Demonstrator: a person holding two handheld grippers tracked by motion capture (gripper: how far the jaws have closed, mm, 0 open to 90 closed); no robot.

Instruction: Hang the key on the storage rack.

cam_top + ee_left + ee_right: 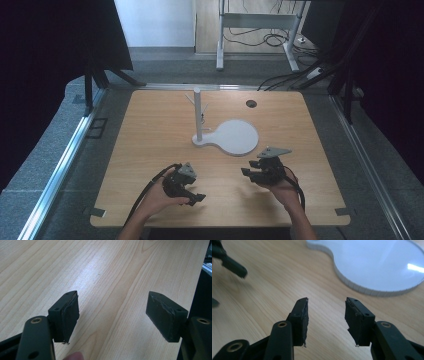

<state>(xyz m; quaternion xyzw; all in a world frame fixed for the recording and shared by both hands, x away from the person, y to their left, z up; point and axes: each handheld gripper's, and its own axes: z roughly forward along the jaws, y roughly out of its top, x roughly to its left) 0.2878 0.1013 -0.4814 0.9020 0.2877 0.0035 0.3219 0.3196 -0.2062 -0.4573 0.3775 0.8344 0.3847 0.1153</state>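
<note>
One white stand, a round base plate with a single upright post at its 9 o'clock edge, sits mid-tabletop. Two claws rest near the tabletop's 6 o'clock edge: the left claw is spread wide and empty over bare wood, and the right claw, spread less and also empty, points toward the base from its 5 o'clock side. The thin post carries two small pegs. A careless reach past it could likely knock the post and tip or slide the light stand, judging by its narrow footing there.
</note>
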